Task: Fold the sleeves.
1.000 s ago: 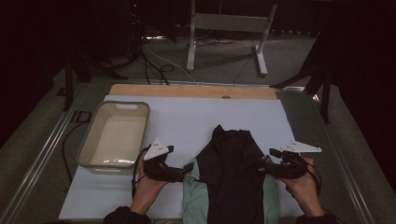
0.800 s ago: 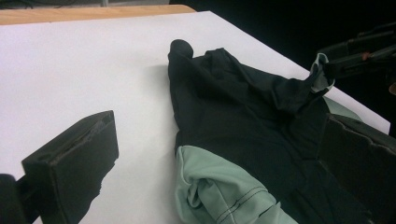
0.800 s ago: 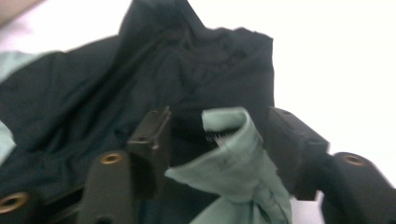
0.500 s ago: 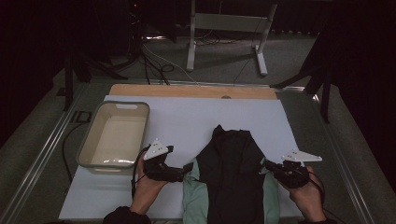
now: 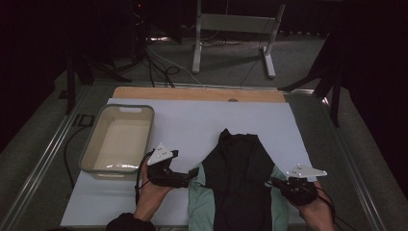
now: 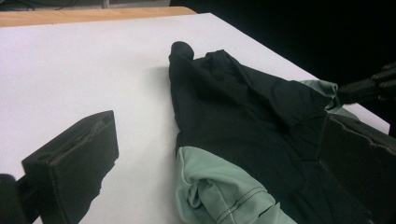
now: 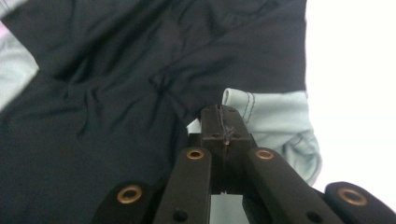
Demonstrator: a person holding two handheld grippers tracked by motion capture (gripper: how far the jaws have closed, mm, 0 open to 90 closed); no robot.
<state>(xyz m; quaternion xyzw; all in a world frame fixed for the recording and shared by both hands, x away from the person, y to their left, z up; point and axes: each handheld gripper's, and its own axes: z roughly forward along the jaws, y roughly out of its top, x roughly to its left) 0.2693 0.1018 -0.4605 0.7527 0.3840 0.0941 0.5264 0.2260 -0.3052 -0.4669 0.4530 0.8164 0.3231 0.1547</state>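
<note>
The white worktop (image 5: 192,125) carries a black shirt with pale green sleeves (image 5: 238,178), spread flat at the near edge between the two hands, probably so its sides can be gathered for folding. A beige plastic tub (image 5: 120,139) stands just left, likely to receive it. The left tongs (image 5: 192,174) are spread beside the left sleeve (image 6: 219,191). The right tongs (image 7: 223,126) are pressed together, seemingly pinching the right sleeve (image 7: 275,126).

Left tongs (image 5: 194,173) agape, right tongs (image 5: 270,183) clamped
</note>
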